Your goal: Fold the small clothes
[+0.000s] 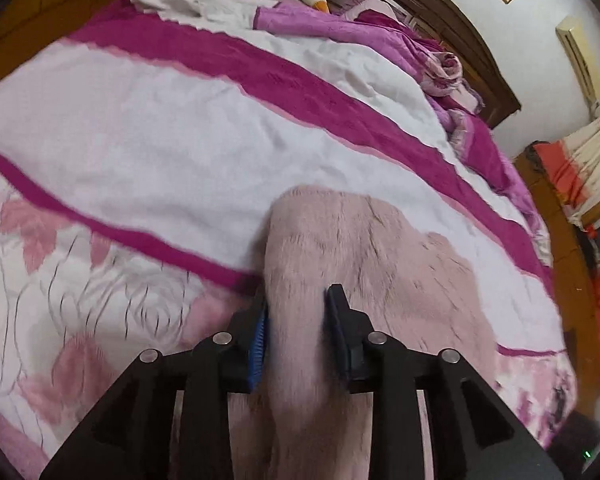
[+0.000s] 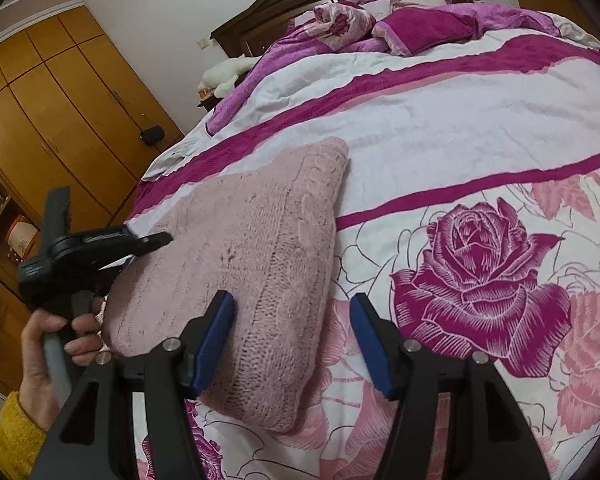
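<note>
Mid-fold on the pink knit sweater (image 2: 256,248), which lies on the floral bedspread (image 2: 480,128) near the bed's foot end, already doubled into a thick wedge w/ its far corner toward the magenta stripe. My left gripper (image 1: 296,320) is pinching a bunched ridge of the knit btwn its blue pads, jaws nearly together w/ the fabric squeezed in the gap (the fuzz hides exactly how many layers I've got). In the right wrist view that same tool, held in my hand (image 2: 48,344) w/ the yellow sleeve (image 2: 12,436), sits at the sweater's left edge. My right gripper (image 2: 292,344) is spread wide and holding nothing; its left finger hovers over the near right edge of the sweater, the other over bare bedspread. I judge this as the carry-over step: left has an edge to lay across. Next move prob needs the left to set the fold down flat and let go, while the right pins or grabs the near edge so the stack doesn't slide.
</note>
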A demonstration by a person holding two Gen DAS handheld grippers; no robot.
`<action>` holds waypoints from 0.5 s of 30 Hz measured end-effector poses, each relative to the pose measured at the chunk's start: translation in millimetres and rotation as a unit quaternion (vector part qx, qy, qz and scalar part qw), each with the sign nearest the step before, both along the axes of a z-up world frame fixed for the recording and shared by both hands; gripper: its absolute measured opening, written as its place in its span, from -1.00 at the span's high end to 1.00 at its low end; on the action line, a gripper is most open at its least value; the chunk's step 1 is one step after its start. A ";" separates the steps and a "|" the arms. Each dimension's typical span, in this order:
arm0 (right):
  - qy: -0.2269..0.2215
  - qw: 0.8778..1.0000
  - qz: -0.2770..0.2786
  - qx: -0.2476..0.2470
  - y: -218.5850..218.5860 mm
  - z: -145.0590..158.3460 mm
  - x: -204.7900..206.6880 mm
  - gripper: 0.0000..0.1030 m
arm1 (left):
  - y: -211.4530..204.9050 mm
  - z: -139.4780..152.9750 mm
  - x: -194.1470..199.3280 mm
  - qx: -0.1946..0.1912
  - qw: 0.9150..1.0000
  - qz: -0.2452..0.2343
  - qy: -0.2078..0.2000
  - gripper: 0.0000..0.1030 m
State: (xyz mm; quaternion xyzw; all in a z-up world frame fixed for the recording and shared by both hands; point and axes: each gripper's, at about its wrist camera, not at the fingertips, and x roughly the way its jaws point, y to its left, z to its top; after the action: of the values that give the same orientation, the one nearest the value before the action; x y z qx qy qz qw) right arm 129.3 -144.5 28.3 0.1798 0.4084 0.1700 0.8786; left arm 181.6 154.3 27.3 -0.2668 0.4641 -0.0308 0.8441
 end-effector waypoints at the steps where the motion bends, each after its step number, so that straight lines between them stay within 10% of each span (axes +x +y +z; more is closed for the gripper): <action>1: 0.000 1.000 -0.001 -0.001 0.1 0.7 -0.2 -0.23 | 0.7 3.5 -6.6 -0.004 1.000 -0.003 -0.006 0.84; 15: 0.029 0.999 0.004 0.046 3.5 6.9 7.2 -0.57 | 4.6 -3.6 -54.1 -0.005 0.998 -0.063 0.004 0.23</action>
State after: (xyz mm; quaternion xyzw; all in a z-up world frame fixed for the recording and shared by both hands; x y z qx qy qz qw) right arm 136.5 -141.1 35.2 0.2233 0.4259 0.1872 0.8566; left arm 127.5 158.9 23.7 -0.2410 0.4834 -0.0855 0.8372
